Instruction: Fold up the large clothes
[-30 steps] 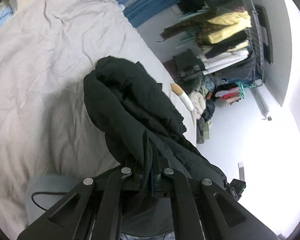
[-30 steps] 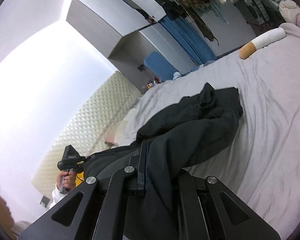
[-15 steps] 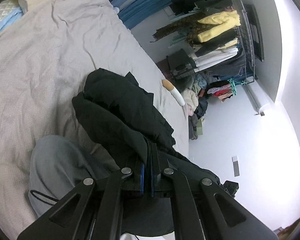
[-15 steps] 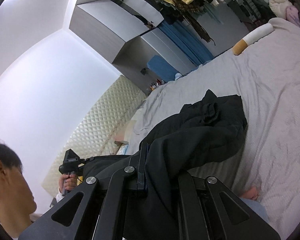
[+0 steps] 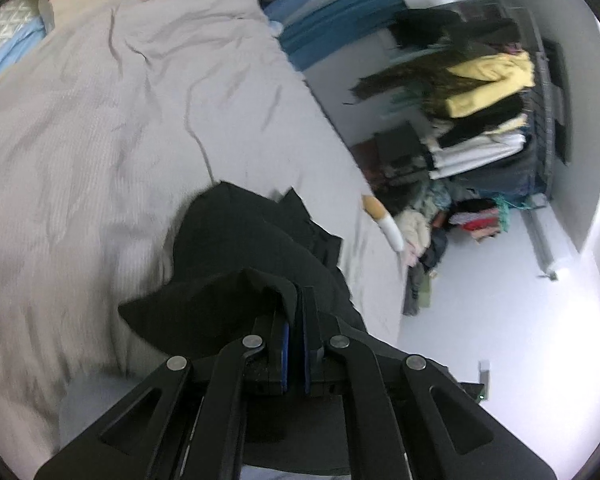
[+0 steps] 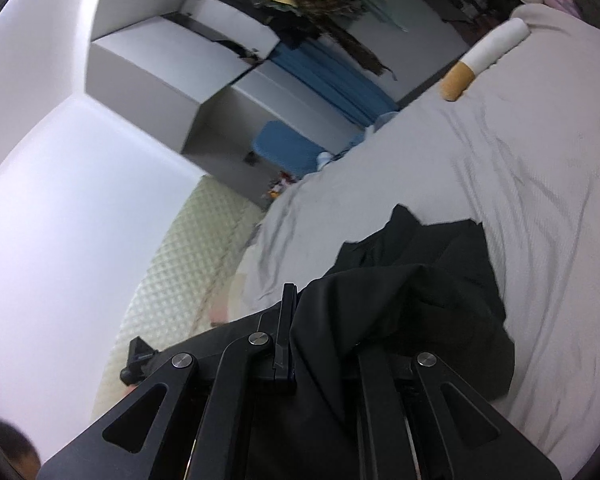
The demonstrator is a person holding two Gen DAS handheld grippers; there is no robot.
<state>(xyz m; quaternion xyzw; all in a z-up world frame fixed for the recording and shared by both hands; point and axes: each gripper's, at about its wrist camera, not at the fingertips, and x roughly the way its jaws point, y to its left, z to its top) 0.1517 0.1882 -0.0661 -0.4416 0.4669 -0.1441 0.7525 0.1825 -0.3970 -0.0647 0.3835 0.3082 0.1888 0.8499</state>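
A large black garment (image 5: 244, 248) lies bunched on the grey bed cover (image 5: 100, 140), its near edge lifted off the bed. My left gripper (image 5: 296, 300) is shut on a fold of that edge, the blue pads pressed together around the cloth. In the right wrist view the same black garment (image 6: 420, 280) drapes over my right gripper (image 6: 296, 304), which is shut on another part of the edge; its right finger is hidden under the fabric. The left gripper's handle (image 6: 138, 358) shows at the lower left of that view.
A cigarette-shaped cushion (image 6: 480, 60) lies at the bed's far edge. A clothes rack (image 5: 480, 120) with hung and stacked garments stands beyond the bed, with a pile on the floor. Blue fabric (image 6: 332, 88) and grey cabinets (image 6: 160, 68) line the wall. A padded headboard (image 6: 180, 280) is at the left.
Both grippers swung sideways and rolled with the garment still gripped. The garment's near edge has been drawn up and toward the cameras, and the person's head has dropped almost out of the right view.
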